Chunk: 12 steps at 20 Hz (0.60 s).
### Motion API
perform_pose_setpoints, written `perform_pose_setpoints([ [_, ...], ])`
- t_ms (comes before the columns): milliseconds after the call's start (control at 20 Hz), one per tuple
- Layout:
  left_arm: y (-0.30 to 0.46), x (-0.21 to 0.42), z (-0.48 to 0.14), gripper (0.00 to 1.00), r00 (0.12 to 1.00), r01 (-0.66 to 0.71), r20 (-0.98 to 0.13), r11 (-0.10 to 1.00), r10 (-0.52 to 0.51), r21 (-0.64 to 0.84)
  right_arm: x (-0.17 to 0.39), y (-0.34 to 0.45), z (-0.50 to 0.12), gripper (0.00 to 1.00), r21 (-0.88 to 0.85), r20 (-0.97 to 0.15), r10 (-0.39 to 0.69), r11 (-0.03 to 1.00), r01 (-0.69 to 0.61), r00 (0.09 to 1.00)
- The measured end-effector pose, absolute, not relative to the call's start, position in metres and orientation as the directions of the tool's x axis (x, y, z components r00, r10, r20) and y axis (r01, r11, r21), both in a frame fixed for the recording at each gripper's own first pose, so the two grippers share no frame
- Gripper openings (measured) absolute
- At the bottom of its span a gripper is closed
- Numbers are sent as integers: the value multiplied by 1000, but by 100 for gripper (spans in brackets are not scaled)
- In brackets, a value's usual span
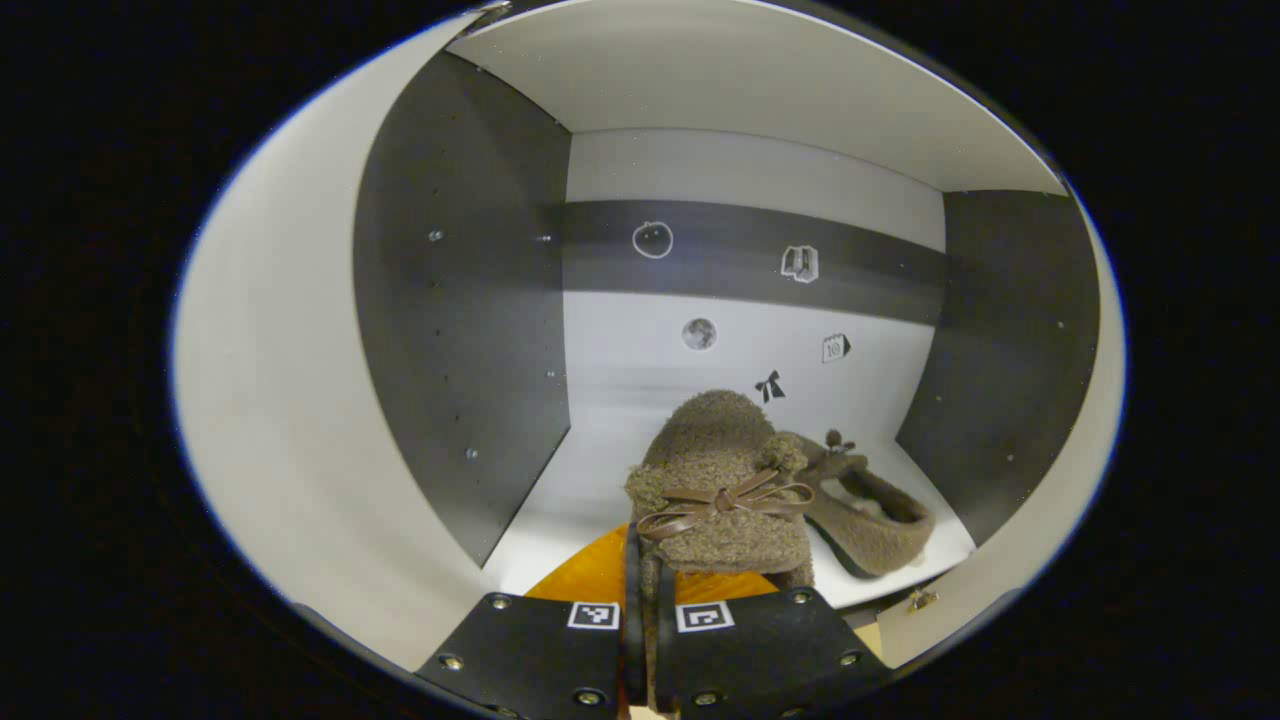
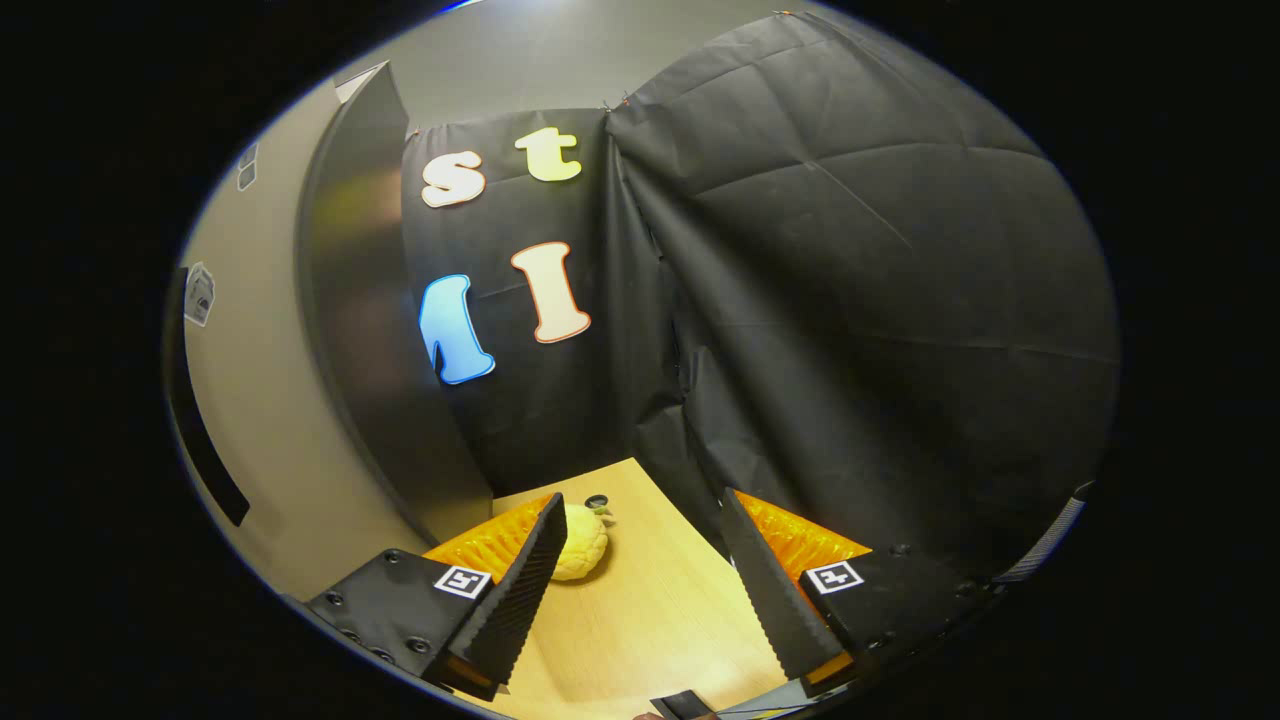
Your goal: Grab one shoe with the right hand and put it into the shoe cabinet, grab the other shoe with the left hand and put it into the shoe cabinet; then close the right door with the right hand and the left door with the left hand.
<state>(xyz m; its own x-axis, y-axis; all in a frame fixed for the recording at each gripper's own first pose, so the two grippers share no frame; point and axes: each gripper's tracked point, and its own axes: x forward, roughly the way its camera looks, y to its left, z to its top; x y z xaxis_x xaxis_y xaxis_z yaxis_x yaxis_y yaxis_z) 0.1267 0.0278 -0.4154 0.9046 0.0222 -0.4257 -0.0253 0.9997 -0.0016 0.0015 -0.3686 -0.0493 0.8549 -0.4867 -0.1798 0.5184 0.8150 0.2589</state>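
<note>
- Left gripper (image 1: 646, 600) at 6 o'clock of the left gripper view, fingers nearly together, clamped on the rear edge of a fuzzy brown shoe (image 1: 722, 500).
- Held shoe at the mouth of the shoe cabinet (image 1: 640, 350), toe pointing inward toward 12 o'clock, thin brown bow across its top; whether its sole touches the cabinet floor cannot be told.
- Second shoe (image 1: 868, 510) lying on the white cabinet floor at about 4 o'clock from the held one, just beside it, opening facing up.
- Small stickers (image 1: 800, 264) dotted over the cabinet's back panel, toward 12 o'clock.
- Pale cabinet door (image 1: 270, 400) swung open at 9 o'clock of the same view.
- Right gripper (image 2: 640, 590) at 6 o'clock of the right gripper view, fingers spread wide, grasping nothing, above a wooden tabletop (image 2: 650, 610).
- Yellow rounded object (image 2: 585, 540) on the tabletop just beside the finger at 7 o'clock.
- Cabinet door edge (image 2: 360, 330) at 9 o'clock, black cloth wall (image 2: 860, 300) from 12 to 3 o'clock.
</note>
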Motion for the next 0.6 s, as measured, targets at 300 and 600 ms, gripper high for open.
perform_pose_setpoints([
  [300, 33, 134, -392, 6, 929, -12, -369, 998, 36, 67, -19, -391, -46, 98, 274, -170, -542, 776, 568, 823],
  [600, 41, 143, -411, 5, 920, -40, -385, 996, 70, 85, -28, -389, -62, 98, 236, -181, -532, 793, 562, 827],
])
